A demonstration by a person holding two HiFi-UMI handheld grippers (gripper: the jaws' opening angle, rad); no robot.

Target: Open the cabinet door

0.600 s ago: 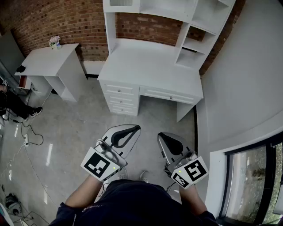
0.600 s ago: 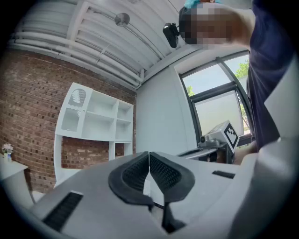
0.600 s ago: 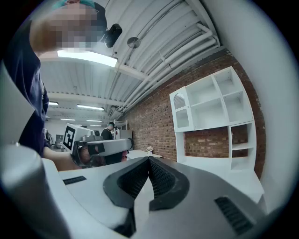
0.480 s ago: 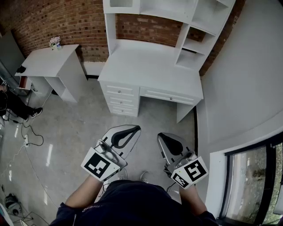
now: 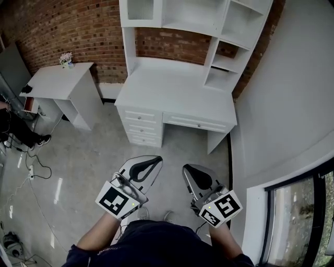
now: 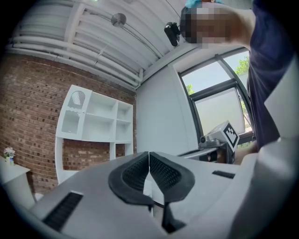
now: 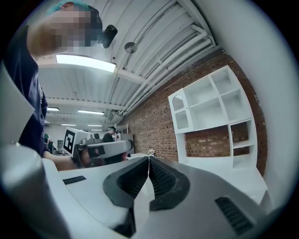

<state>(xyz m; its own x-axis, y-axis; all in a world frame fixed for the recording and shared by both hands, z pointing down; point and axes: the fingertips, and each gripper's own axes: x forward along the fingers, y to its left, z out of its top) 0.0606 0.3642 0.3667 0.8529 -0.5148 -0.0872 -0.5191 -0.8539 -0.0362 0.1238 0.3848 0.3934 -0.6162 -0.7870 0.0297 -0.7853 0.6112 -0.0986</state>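
the left gripper (image 5: 158,158) and right gripper (image 5: 187,168) hang level at the person's waist, well short of the desk (image 5: 172,86), both with jaws pressed together on nothing. the cabinet door (image 5: 140,9) is closed, at the top left of the hutch (image 5: 193,13) above the desk. doing this well likely means stepping in, raising one gripper and parting its jaws before meeting the door's edge; any handle is too small to see. a grey floor (image 5: 88,156) leads to the desk, with a small side table (image 5: 55,81) to its left and a brick wall (image 5: 57,26) behind.

A study mock-up within an industrial-type hall is indicated. A white desk with shelving (image 5: 177,88) is set against a brick wall (image 5: 62,26) at upper centre. Loose cables (image 5: 36,167) are noted on the concrete floor (image 5: 94,156) at left. Exposed ceiling pipes (image 7: 159,60) and strip lights (image 7: 86,63) are recorded overhead.
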